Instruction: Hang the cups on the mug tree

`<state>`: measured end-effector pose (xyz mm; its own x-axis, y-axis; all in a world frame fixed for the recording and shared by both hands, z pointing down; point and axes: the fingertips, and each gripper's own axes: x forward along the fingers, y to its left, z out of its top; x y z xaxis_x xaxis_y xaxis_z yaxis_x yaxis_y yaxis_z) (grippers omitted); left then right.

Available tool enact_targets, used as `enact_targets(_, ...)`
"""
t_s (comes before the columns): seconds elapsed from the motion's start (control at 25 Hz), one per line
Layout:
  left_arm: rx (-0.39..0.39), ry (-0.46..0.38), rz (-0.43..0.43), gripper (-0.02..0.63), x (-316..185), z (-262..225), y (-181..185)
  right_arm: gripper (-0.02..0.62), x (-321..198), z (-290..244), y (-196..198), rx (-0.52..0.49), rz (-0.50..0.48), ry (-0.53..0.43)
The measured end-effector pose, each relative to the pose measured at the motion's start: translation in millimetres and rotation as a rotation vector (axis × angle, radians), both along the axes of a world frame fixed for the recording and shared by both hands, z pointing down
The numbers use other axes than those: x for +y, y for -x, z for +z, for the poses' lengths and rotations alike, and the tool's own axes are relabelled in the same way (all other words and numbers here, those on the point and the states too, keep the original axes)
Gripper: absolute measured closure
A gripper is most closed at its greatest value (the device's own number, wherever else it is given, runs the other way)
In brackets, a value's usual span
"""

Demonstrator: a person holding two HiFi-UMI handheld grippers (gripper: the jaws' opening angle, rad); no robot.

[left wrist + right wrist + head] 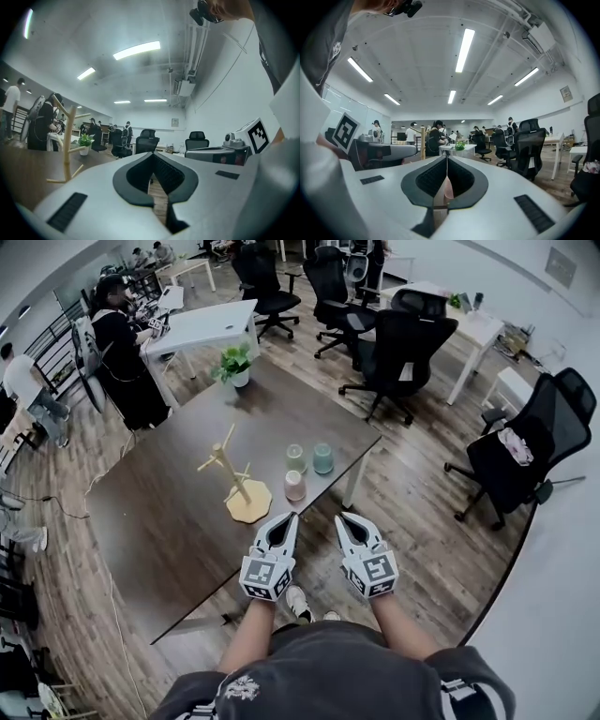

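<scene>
"Standing where?" the desk asks.

"At the near edge of a dark table (169, 521) in an open office. Black chairs (398, 352) sit beyond its far side, and a plant (234, 362) is by its far corner."

"And on it?"

"The wooden tree (239, 479) is upright on its round base, close to my edge of the table. No cup hangs on it yet."

"In your hands?"

"Two grippers, side by side and level, both aimed across the table. My left gripper (290, 517) has its tips at the table's edge, near the tree's base. Its jaws are closed tip to tip, with nothing between them. In its own view the tree rises ahead to the left. My right gripper (341, 518) is just off the edge over the floor. Its jaws are closed too, and it holds nothing."

"What's smallest?"

"Three cups on the table to the right of the tree. The green cup (295, 457) and the teal cup (323, 458) stand side by side, farther from me. The pink cup (294, 486) stands nearer, just beside the tree's base and straight ahead of my left gripper."
</scene>
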<state>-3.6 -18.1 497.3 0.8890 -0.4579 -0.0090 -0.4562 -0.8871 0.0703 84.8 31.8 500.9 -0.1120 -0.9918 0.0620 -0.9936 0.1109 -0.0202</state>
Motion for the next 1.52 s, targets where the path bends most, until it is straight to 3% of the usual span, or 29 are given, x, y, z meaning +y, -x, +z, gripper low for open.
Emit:
enact_targets(0.16, 0.003, -0.018, 0.03, 0.6, -25.8, -2.8, -11.2, 0.569, -34.0, -3.8, -2.2, 0.01, 0.004, -0.006)
enact_targets(0.44, -0.014, -0.037, 0.048, 0.6, -68.2, 1.3, -0.5, 0.569, -84.8, -0.7, 8.5, 0.017, 0.006, 0.003)
enact_targets(0.76, -0.031, -0.041, 0.055, 0.6, -92.5, 15.3, 13.1, 0.569, -111.1, 10.0, 16.0, 0.021, 0.025, 0.021)
enact_targets(1.08, -0.043, -0.009, 0.048, 0.6, -109.1, 32.2, 3.4, 0.569, -131.1, 28.6, 5.2, 0.024, 0.013, 0.057)
enact_targets(1.52, -0.092, 0.077, -0.035, 0.6, -121.1, 70.4, -8.7, 0.568, -153.0, 70.3, -0.9, 0.041, -0.081, 0.152)
